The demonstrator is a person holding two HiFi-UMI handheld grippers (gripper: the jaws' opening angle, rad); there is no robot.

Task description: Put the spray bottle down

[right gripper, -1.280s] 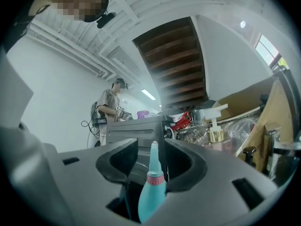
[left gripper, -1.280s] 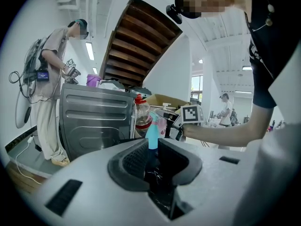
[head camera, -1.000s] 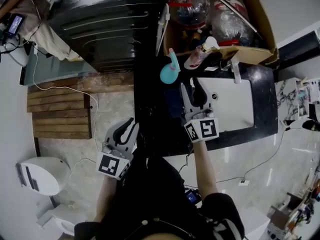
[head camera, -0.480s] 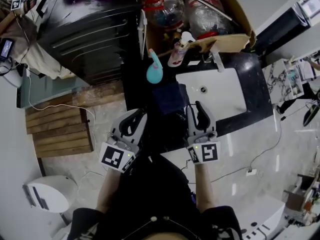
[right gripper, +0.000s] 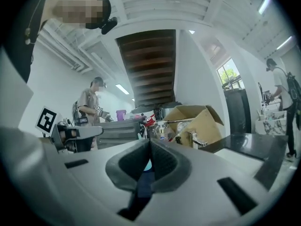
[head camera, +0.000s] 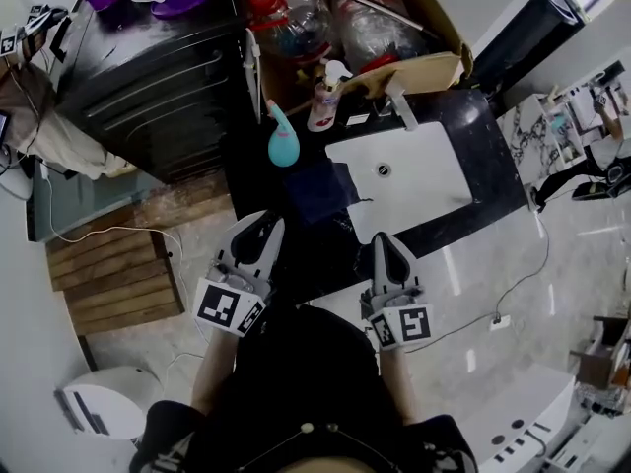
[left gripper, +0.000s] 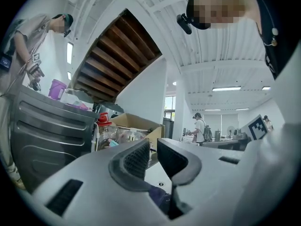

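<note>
The teal spray bottle [head camera: 283, 138] stands upright and free on the black counter [head camera: 485, 187], left of the white sink [head camera: 414, 180]. My right gripper [head camera: 384, 241] hovers over the counter's near edge, well back from the bottle, shut with nothing in it. In the right gripper view the pads [right gripper: 162, 161] meet at the right gripper [right gripper: 149, 143], and a sliver of the teal bottle [right gripper: 146, 165] shows behind them. My left gripper [head camera: 260, 229] is left of the counter's front. In the left gripper view a narrow empty gap shows at the left gripper [left gripper: 153, 148].
A pink-and-white spray bottle [head camera: 321, 93] and a faucet [head camera: 398, 105] stand behind the sink. An open cardboard box [head camera: 434, 28] holds large plastic jugs. A dark blue cloth [head camera: 320, 191] lies on the counter. A black cabinet [head camera: 158, 77] stands at the left, with wooden slats [head camera: 113, 279] on the floor.
My right gripper has shut its jaws and drawn back from the teal bottle toward the counter's near edge. The left gripper has risen a little. The bottle has stayed in place.
</note>
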